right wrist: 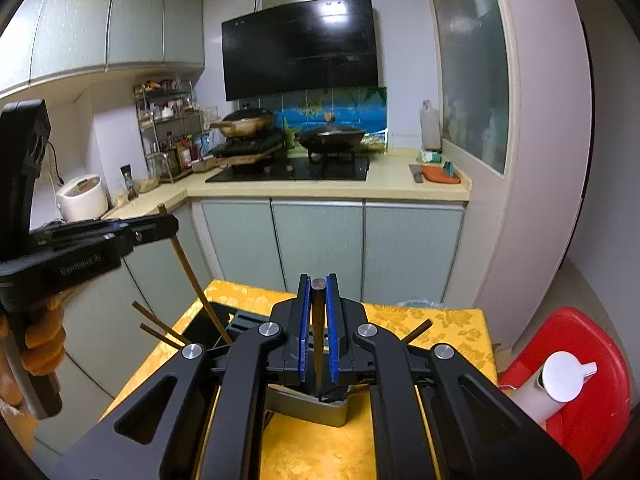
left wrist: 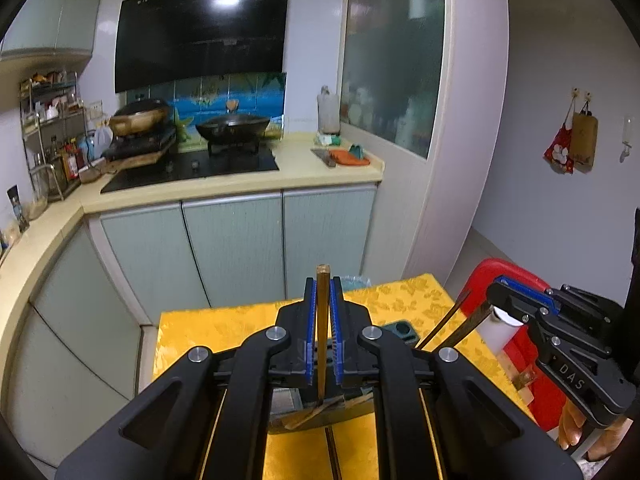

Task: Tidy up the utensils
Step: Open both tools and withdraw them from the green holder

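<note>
Chopsticks go into the grey holder (right wrist: 320, 410) on the yellow patterned cloth (right wrist: 440, 332). The left gripper (left wrist: 322, 332) pinches a light brown wooden chopstick (left wrist: 322, 320); the right gripper (right wrist: 319, 332) pinches a dark one (right wrist: 319, 320). Each tip hangs at the holder's mouth, seemingly. Next: lower, release.
</note>
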The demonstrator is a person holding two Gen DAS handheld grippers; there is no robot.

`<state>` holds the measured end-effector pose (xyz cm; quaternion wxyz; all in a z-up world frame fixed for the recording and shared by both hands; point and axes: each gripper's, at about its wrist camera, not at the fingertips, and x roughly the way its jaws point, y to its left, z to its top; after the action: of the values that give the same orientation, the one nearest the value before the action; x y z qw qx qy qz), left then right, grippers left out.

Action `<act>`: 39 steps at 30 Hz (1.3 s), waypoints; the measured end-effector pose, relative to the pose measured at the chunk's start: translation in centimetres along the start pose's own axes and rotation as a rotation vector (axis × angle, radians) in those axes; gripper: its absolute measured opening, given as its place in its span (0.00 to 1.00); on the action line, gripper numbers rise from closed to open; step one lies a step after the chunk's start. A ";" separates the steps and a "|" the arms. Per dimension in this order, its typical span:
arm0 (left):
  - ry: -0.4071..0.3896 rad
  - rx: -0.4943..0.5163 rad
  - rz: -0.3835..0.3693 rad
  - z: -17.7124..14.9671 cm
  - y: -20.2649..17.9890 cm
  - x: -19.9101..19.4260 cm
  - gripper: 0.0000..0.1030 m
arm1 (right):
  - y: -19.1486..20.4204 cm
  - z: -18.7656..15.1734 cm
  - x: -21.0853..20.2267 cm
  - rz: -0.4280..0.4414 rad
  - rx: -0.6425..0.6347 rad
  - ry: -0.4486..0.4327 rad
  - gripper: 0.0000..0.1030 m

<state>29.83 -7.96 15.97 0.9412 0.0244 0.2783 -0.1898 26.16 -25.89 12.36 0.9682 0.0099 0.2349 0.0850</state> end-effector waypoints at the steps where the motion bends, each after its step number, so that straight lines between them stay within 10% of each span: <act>1: 0.009 0.000 0.003 -0.4 0.1 0.3 0.06 | 0.1 -0.1 0.2 -0.001 -0.001 0.004 0.08; 10: 0.023 -0.034 0.006 -0.8 1.1 0.7 0.21 | 0.5 -0.4 1.5 0.002 -0.012 0.022 0.10; 14: -0.004 -0.034 0.010 -0.7 1.3 -0.4 0.44 | 0.1 -0.4 1.4 -0.004 0.010 0.010 0.42; 18: -0.023 -0.025 0.013 -0.9 1.1 -1.3 0.55 | -0.3 -0.4 0.9 -0.007 0.029 -0.009 0.45; 39: 0.000 0.030 0.069 -10.7 1.0 -3.7 0.64 | -0.4 -8.3 -2.9 -0.030 0.002 -0.007 0.45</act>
<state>21.87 -4.16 8.86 0.9467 0.0482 0.2746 -0.1614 19.87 -26.96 6.23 0.9703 0.0076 0.2315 0.0702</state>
